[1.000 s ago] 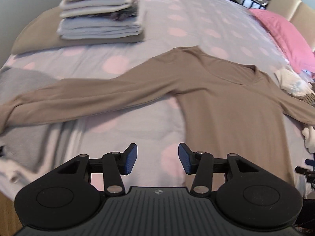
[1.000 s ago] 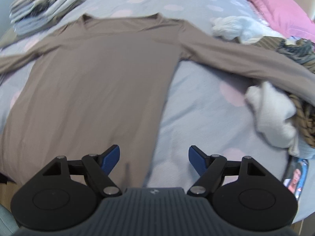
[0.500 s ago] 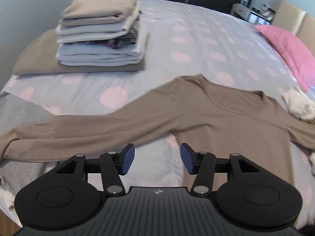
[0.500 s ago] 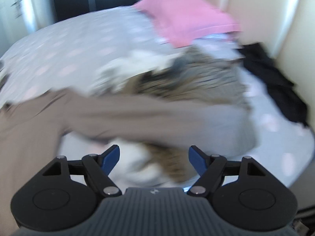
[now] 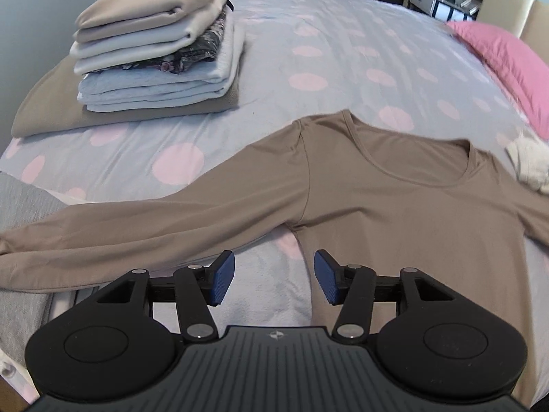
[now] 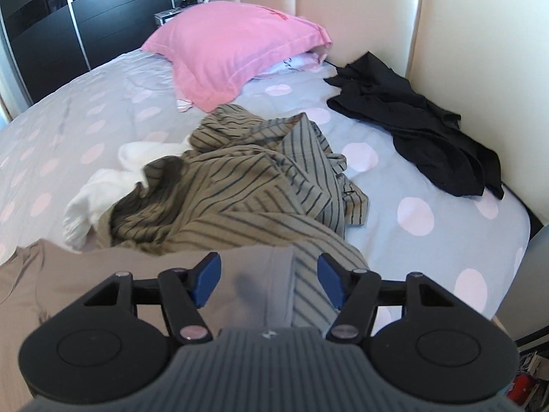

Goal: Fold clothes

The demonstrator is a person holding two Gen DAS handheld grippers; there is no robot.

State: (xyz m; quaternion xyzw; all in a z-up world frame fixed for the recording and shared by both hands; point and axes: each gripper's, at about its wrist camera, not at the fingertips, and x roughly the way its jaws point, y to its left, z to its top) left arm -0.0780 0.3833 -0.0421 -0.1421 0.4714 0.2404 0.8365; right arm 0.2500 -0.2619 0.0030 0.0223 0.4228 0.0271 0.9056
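Since a second ago the right gripper (image 6: 268, 281) has swung off the shirt's (image 5: 394, 213) body to the cuff (image 6: 254, 274) of its right sleeve, and the left gripper (image 5: 274, 278) has edged toward the left underarm. That brown long-sleeved shirt lies flat and face up near the bed's (image 5: 308, 51) front edge, sleeves spread to either side, probably so each can be folded in over the body. Between the right gripper's blue pads the cuff shows, draped over a striped garment (image 6: 233, 199); the jaws are closing with the pads apart from the cloth, so no grip yet. Left jaws stand moderately open and hold nothing, hovering over bare sheet between sleeve and body. Beyond the shirt, a stack (image 5: 154, 48) of folded clothes sits at the bed's far left corner, likely where this one will go. White clothes (image 6: 103, 178) and a black garment (image 6: 418, 123) wait unfolded toward the headboard (image 6: 360, 7), beside a pink pillow (image 6: 233, 44). A grey garment (image 5: 24, 213) lies at the left edge under the left cuff. No readable writing or brand shows anywhere.
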